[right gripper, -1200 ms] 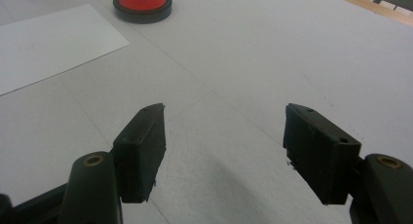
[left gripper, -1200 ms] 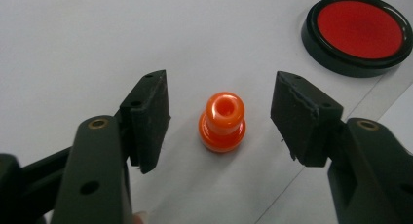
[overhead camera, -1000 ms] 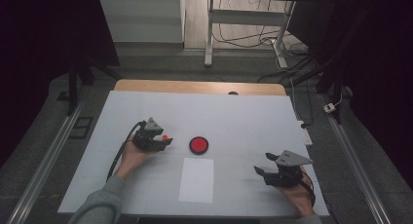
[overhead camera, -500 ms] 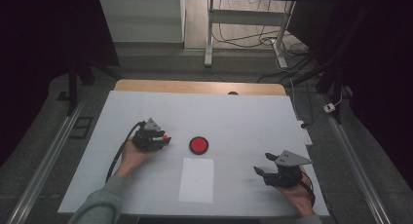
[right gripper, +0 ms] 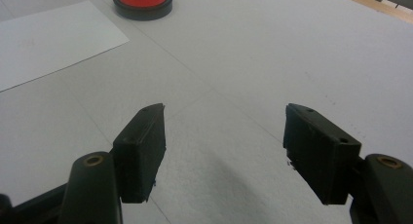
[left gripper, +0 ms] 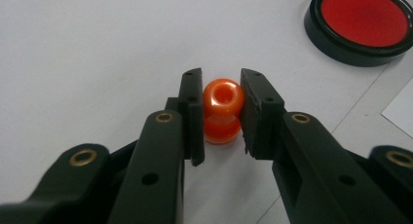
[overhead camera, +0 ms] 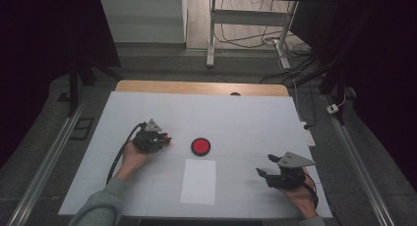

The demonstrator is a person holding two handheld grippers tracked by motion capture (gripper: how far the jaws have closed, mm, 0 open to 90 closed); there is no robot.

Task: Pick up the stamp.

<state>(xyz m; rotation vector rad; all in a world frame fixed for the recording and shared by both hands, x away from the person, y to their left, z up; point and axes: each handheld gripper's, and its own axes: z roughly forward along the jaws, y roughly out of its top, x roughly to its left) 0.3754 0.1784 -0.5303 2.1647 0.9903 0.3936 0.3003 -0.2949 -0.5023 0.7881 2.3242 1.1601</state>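
Left tongs [left gripper: 221,104] tight on orange bead [left gripper: 222,98]

A table [overhead camera: 147,86] with a pale wooden top is seen, its far edge left bare as a narrow strip. Most of the top is covered by a large white sheet [overhead camera: 246,118], faintly marked with a grid of lines. Near the middle of the sheet a red disc in a black rim [overhead camera: 200,146] is laid flat. Just on the near side of the disc, a white paper rectangle [overhead camera: 198,182] is placed, its long sides running away from the person. To the left of the disc, close by, an orange bead [left gripper: 222,109] with a hole through it is found resting on the sheet.
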